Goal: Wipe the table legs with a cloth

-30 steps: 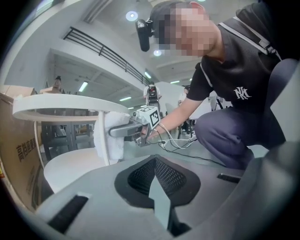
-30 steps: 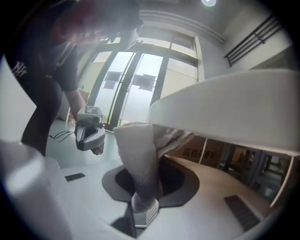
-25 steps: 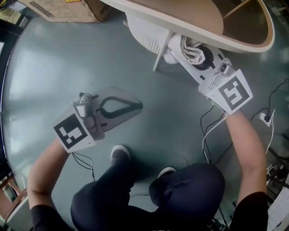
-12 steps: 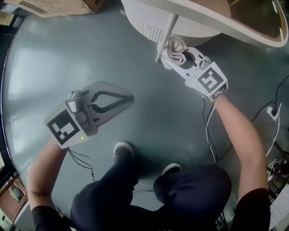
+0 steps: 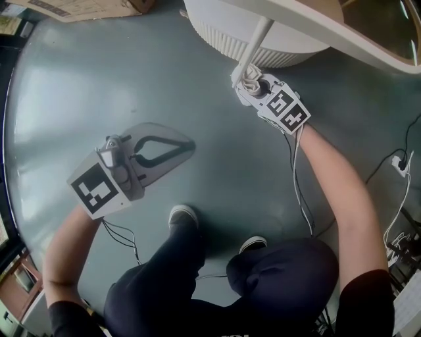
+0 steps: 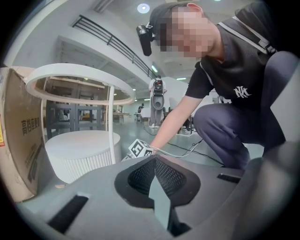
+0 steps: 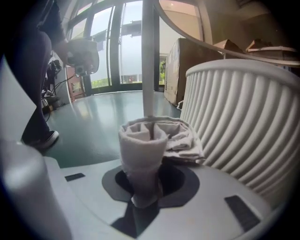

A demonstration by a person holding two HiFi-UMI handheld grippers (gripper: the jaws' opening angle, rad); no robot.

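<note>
A thin white table leg (image 5: 255,41) slants down from the round table top (image 5: 368,36). My right gripper (image 5: 252,85) is at the lower part of that leg, shut on a folded grey-white cloth (image 5: 249,77). In the right gripper view the cloth (image 7: 140,136) bulges out of the jaws and presses round the leg (image 7: 148,56), which rises straight behind it. My left gripper (image 5: 160,150) hovers low over the floor at the left, well away from the table, its jaws shut with nothing in them. In the left gripper view the leg (image 6: 111,124) shows far off.
A white ribbed drum (image 5: 276,46) stands under the table, just right of the leg (image 7: 243,122). A cardboard box (image 5: 79,8) sits at the back left. Cables (image 5: 299,191) trail over the grey floor. The person squats with shoes (image 5: 182,214) near the middle.
The right gripper has slid left and down along the table leg with the cloth in it. The left gripper has barely shifted.
</note>
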